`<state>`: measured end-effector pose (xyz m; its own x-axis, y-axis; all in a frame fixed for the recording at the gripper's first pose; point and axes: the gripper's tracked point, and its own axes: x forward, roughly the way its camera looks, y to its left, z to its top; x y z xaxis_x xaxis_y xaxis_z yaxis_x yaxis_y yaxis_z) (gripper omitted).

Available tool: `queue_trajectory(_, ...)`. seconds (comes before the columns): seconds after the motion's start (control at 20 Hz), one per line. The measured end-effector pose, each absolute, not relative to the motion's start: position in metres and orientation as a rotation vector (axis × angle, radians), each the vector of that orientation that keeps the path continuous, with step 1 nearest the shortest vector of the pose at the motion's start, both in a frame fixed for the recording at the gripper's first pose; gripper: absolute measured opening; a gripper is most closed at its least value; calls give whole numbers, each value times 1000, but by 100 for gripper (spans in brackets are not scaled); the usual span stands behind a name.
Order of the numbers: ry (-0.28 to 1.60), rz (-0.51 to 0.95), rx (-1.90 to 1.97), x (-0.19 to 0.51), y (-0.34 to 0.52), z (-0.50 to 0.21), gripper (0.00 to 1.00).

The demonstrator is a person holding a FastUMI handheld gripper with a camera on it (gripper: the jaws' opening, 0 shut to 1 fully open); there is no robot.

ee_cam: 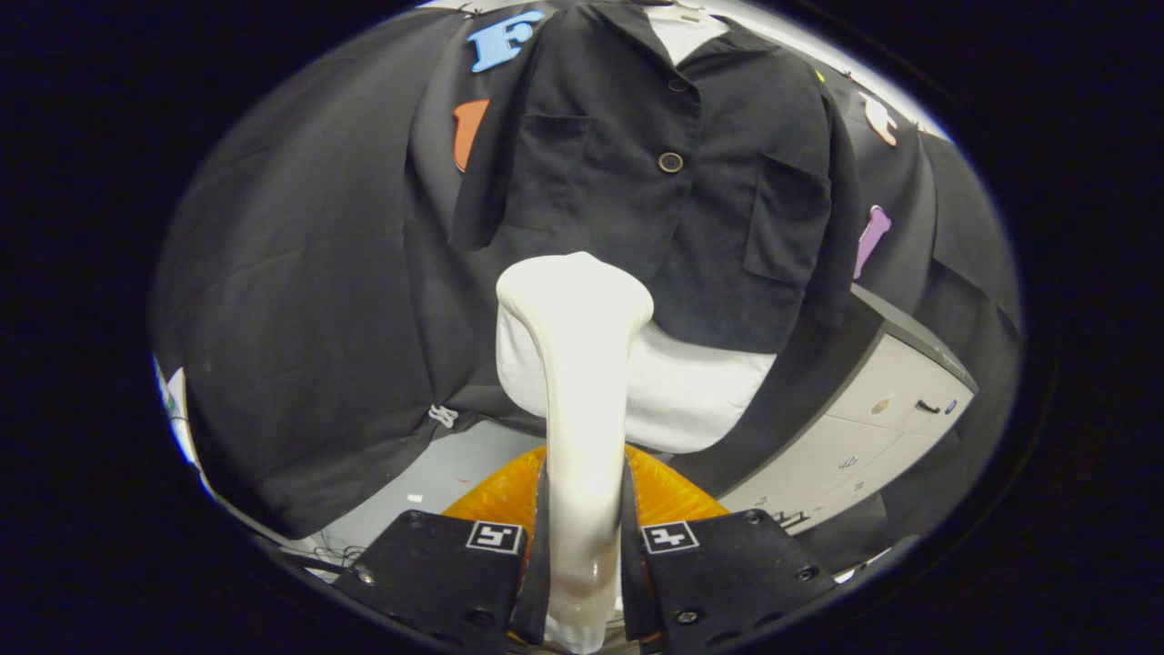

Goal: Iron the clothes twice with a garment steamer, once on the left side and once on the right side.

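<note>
Between the two fingers of the tool (582, 546) stands the handle of a white garment steamer (577, 382), and both fingers are clamped against it. Its broad head rises ahead of the fingers, level with the lower hem of a black short-sleeved shirt (655, 182) hanging beyond it. A white garment (691, 391) shows below that hem. Just beyond the fingers lies an orange ribbed object (668, 496), and off to the right stands a pale cabinet (873, 428).
</note>
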<state>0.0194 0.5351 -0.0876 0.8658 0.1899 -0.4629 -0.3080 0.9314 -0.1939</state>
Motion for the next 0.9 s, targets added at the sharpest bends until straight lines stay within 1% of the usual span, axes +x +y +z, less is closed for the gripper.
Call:
queue_trajectory(0.4,438,203,-161,9,451,-47,34)
queue_trajectory(0.9,389,104,-51,2,315,11,34)
